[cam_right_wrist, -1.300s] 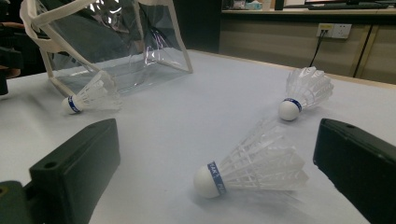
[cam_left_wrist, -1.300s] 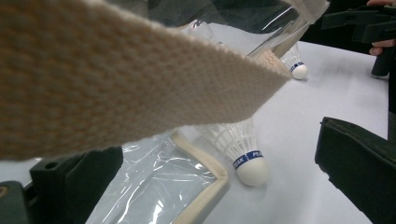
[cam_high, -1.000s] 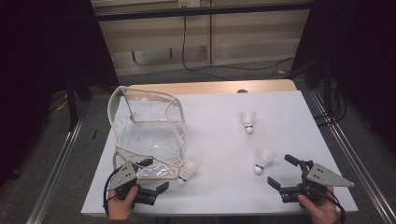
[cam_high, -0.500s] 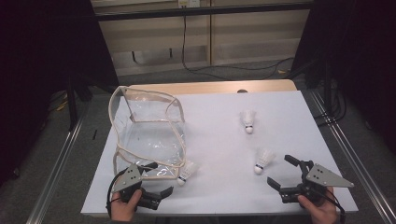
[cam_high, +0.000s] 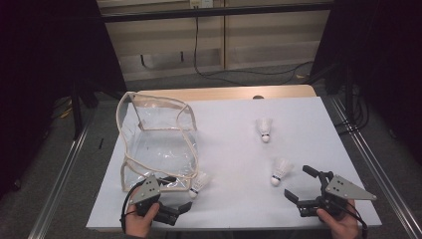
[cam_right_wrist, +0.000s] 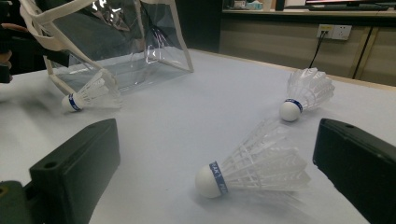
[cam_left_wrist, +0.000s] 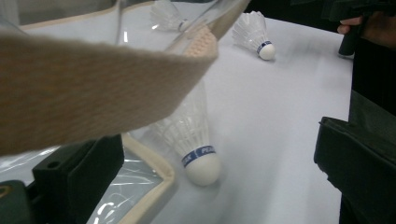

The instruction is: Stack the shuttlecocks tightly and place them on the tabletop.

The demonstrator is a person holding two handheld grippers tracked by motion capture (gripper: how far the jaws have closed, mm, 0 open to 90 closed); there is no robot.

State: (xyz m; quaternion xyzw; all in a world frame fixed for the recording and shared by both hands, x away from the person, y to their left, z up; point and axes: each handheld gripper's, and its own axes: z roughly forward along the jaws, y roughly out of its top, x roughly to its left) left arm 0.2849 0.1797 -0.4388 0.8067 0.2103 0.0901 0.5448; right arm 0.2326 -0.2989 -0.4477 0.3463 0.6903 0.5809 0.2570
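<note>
A clear plastic bag (cam_high: 157,144) with beige trim stands open at the table's left. One white shuttlecock (cam_high: 198,183) lies at its near right corner. My left gripper (cam_high: 176,195) is open just in front of that corner. In the left gripper view the same shuttlecock (cam_left_wrist: 191,135) lies between the wide-apart jaws, cork toward me, and the bag's beige strap (cam_left_wrist: 93,93) crosses close over the left jaw. My right gripper (cam_high: 299,183) is open at the near right, its jaws on either side of a second shuttlecock (cam_right_wrist: 257,168). A third shuttlecock (cam_high: 263,129) lies farther back.
The white table sheet (cam_high: 234,114) ends close behind both hands at the near edge. Metal rails (cam_high: 373,159) run along both sides. A wooden strip (cam_high: 224,93) borders the far edge, and cables lie on the floor beyond it.
My left gripper has drawn back a little toward the near edge and shifted slightly right. The right gripper and the shuttlecocks have stayed put.
</note>
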